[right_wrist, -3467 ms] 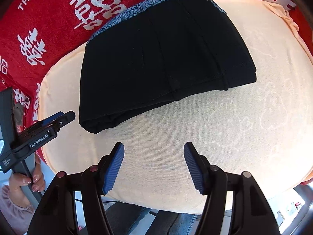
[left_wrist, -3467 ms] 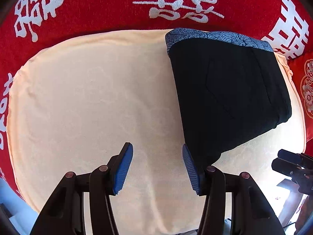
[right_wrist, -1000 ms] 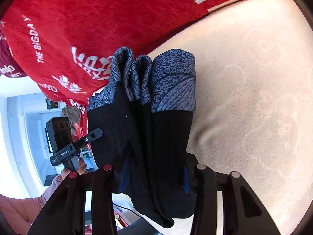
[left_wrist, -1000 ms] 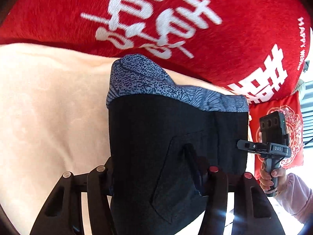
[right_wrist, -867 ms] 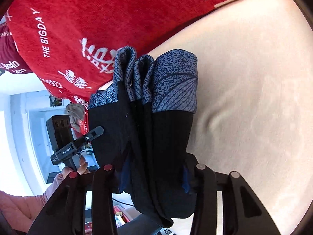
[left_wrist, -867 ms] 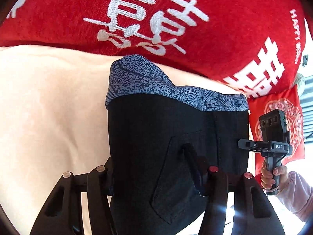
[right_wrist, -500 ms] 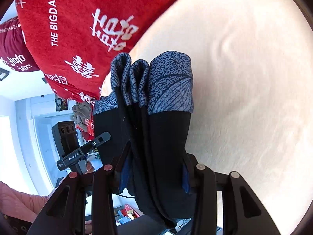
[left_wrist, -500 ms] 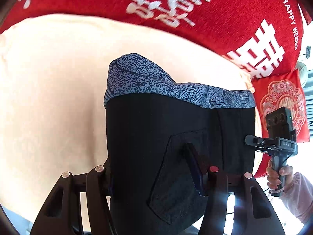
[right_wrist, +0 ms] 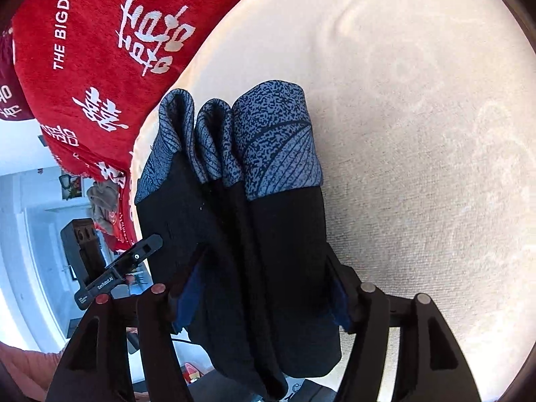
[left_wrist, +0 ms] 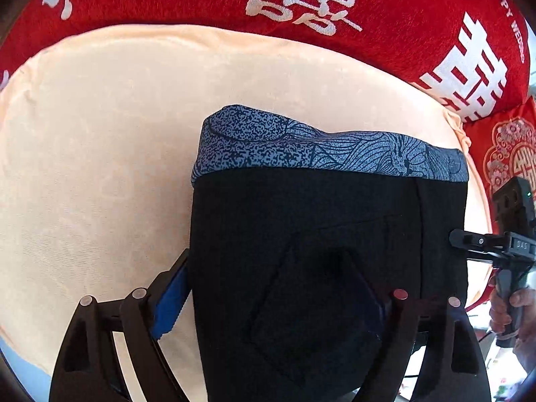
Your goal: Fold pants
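The folded black pants [left_wrist: 318,217] with a blue patterned waistband [left_wrist: 301,147] lie on the cream cushion [left_wrist: 100,134]. My left gripper [left_wrist: 268,268] straddles their near end. Its jaws are opening: the left blue pad [left_wrist: 167,301] stands just off the fabric's edge, and the other finger is hidden behind the cloth. In the right wrist view the pants [right_wrist: 274,234] show as stacked layers seen edge-on. My right gripper [right_wrist: 264,261] is opening around them, both blue pads drawn back from the sides.
A red blanket [left_wrist: 201,0] with white characters borders the cushion at the back. A hand holds the right gripper's handle [left_wrist: 512,234] beside the pants. The left gripper's body [right_wrist: 100,268] shows at the left, with a bright room behind it.
Both grippers brought the pants away from the red blanket toward the cushion's middle. The jaws of both, shut on the pants before, have spread apart.
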The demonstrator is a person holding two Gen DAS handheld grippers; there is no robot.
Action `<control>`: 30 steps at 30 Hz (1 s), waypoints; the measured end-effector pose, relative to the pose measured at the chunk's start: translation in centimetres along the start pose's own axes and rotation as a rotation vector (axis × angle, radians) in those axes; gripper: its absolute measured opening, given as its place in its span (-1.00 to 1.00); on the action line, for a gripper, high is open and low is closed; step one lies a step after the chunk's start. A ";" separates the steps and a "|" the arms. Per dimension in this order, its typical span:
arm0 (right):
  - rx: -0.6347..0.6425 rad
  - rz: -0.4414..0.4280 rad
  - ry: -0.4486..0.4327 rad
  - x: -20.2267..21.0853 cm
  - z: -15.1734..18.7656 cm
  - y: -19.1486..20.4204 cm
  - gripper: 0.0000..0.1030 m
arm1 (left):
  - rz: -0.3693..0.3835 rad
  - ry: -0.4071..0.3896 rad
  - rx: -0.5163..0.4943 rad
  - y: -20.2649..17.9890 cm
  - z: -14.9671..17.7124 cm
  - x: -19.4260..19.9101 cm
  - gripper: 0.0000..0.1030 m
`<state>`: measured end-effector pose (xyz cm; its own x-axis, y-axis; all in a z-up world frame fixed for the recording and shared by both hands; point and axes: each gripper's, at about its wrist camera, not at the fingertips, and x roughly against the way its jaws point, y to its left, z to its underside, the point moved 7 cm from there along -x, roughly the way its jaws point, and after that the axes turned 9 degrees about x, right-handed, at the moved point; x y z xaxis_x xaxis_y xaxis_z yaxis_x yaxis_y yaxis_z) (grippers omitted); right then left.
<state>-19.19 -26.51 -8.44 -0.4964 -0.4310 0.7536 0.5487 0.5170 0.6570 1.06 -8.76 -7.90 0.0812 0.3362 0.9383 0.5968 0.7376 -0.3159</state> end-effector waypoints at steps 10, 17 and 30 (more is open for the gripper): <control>-0.022 0.241 -0.030 2.7 2.5 2.0 0.72 | -0.145 -0.059 -0.068 -1.2 1.2 3.1 1.00; -0.006 0.344 -0.090 6.1 5.0 6.5 1.00 | -0.157 -0.043 -0.092 -2.9 3.1 8.1 1.00; 0.070 0.521 -0.063 9.5 9.7 15.7 1.00 | -0.201 -0.028 -0.135 -4.1 7.0 16.6 1.00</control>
<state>-21.81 -15.30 8.82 -0.2108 -0.0592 0.9757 0.6881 0.7000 0.1911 -5.58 -2.11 7.94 -0.0708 0.2080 0.9756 0.7005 0.7067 -0.0998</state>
